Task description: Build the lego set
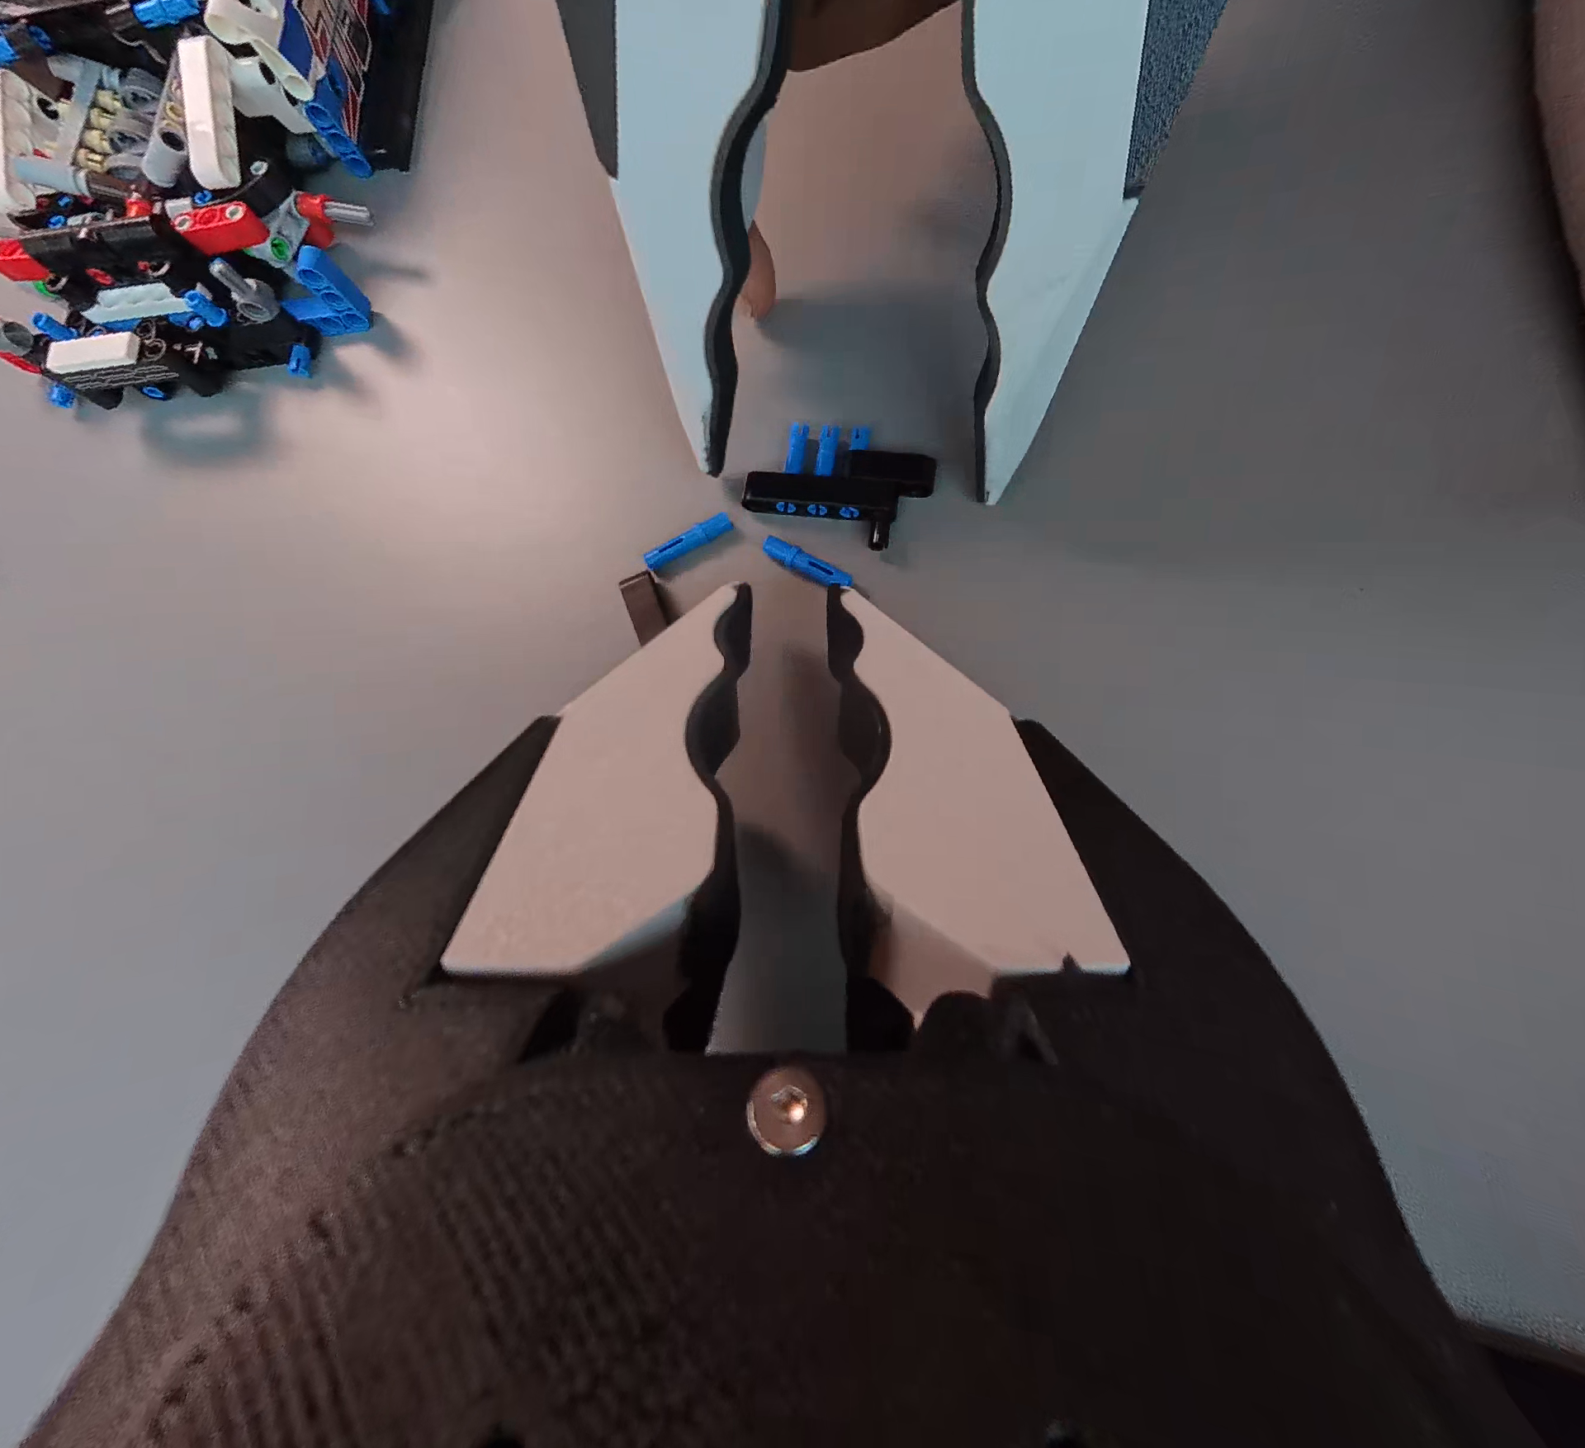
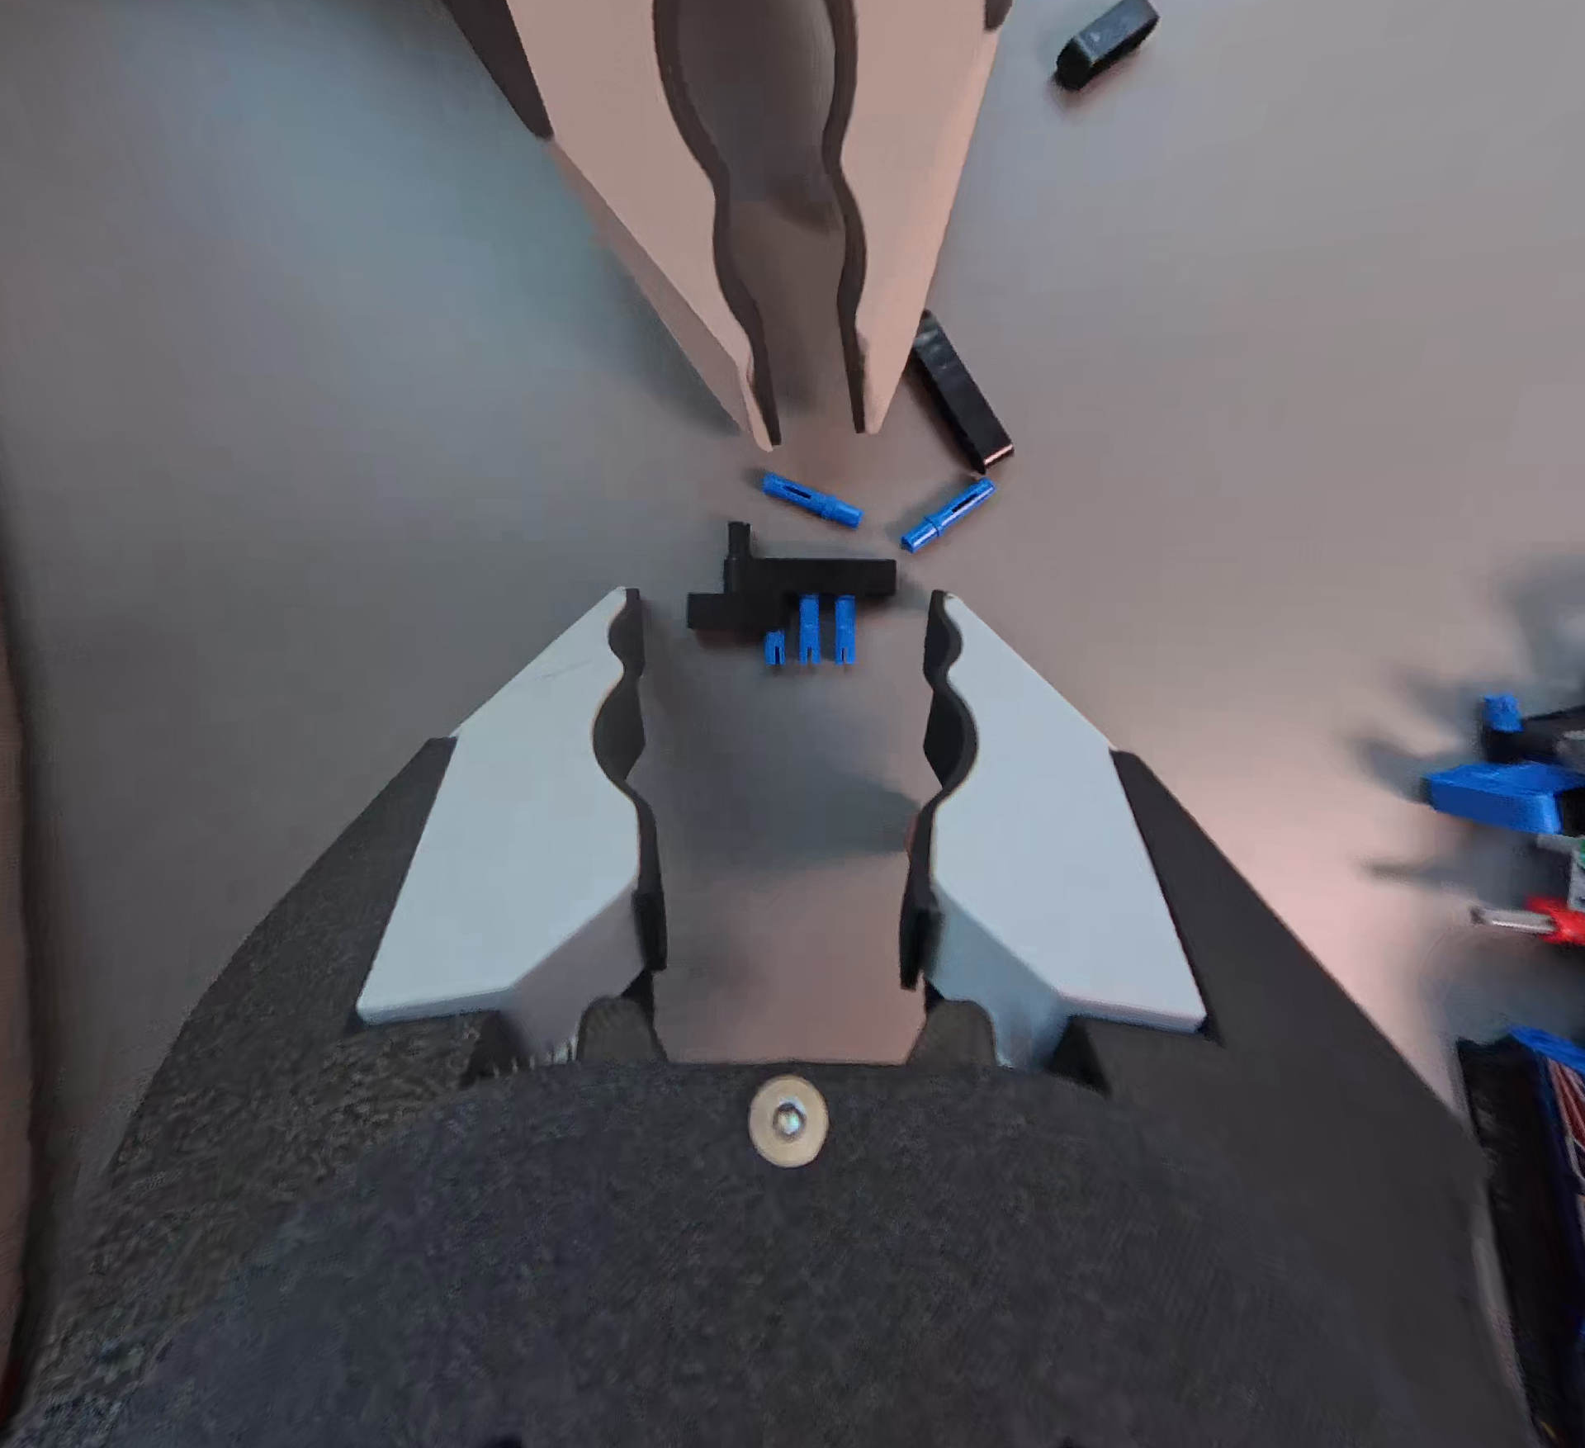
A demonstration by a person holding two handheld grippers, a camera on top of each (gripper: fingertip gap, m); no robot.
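Observation:
A small black beam assembly [image 1: 836, 493] with three blue pins stuck in it lies on the grey table; it also shows in the right wrist view [image 2: 793, 592]. Two loose blue pins [image 1: 686, 540] [image 1: 806, 558] lie beside it, seen too from the right [image 2: 810, 499] [image 2: 948, 515]. My left gripper [image 1: 789, 592] is open a little and empty, its tips just short of the pins. My right gripper [image 2: 780, 601] is open wide and empty, facing the left one, with the assembly between its tips. The right gripper also shows in the left wrist view [image 1: 849, 480].
A large part-built lego model [image 1: 171, 146] in white, blue, red and black stands at the far left; its edge shows in the right wrist view [image 2: 1527, 806]. A black beam [image 2: 961, 390] and another black piece [image 2: 1106, 39] lie on the table [image 1: 343, 721]. Only a small space, under 4 cm, lies between the two pairs of fingers.

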